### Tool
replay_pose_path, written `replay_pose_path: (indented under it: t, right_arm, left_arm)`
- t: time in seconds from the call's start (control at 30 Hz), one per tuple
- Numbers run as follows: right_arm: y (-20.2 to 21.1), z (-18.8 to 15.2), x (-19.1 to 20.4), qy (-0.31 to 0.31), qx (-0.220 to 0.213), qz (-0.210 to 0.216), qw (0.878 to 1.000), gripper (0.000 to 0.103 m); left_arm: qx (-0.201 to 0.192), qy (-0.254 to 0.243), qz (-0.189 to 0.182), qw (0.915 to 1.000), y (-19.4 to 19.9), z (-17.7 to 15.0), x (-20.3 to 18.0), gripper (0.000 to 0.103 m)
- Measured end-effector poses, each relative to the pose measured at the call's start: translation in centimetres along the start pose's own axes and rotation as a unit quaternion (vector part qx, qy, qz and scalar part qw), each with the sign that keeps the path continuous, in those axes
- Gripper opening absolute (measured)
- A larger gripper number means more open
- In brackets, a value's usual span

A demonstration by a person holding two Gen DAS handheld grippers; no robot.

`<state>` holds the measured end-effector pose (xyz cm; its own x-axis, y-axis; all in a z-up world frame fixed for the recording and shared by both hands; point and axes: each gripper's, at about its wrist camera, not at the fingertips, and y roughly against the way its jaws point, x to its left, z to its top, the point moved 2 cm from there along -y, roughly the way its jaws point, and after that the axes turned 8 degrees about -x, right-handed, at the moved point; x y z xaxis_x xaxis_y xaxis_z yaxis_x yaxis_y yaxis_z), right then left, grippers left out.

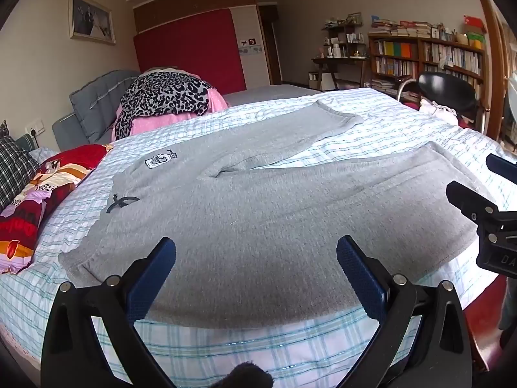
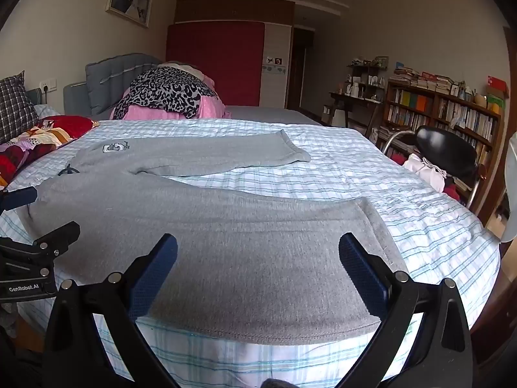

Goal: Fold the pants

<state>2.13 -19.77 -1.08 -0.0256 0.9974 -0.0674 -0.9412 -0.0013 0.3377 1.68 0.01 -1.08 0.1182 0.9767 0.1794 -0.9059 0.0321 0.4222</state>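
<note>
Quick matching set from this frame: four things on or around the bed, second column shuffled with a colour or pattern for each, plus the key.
Things:
1. pants
2. wardrobe door
3. sheet
4. chair back

Colours or patterns:
A. black
B. white with pale blue checks
C. grey
D. dark red

Pairs: 1-C, 2-D, 3-B, 4-A

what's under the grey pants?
The pants lie flat on a checked sheet covering the bed; sheet shows all around them. What's beneath the sheet is hidden.
</note>
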Motion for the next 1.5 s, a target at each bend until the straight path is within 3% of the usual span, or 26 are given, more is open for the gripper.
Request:
replay_pose_path:
  t: [1.5]
  right_arm:
    - [-1.8,-0.8,0.3,-0.007,0.020,0.005,1.000,0.101]
  left_arm:
    - [0.013,0.000,-0.004,0.9999,-1.0,-0.8,0.0,0.098]
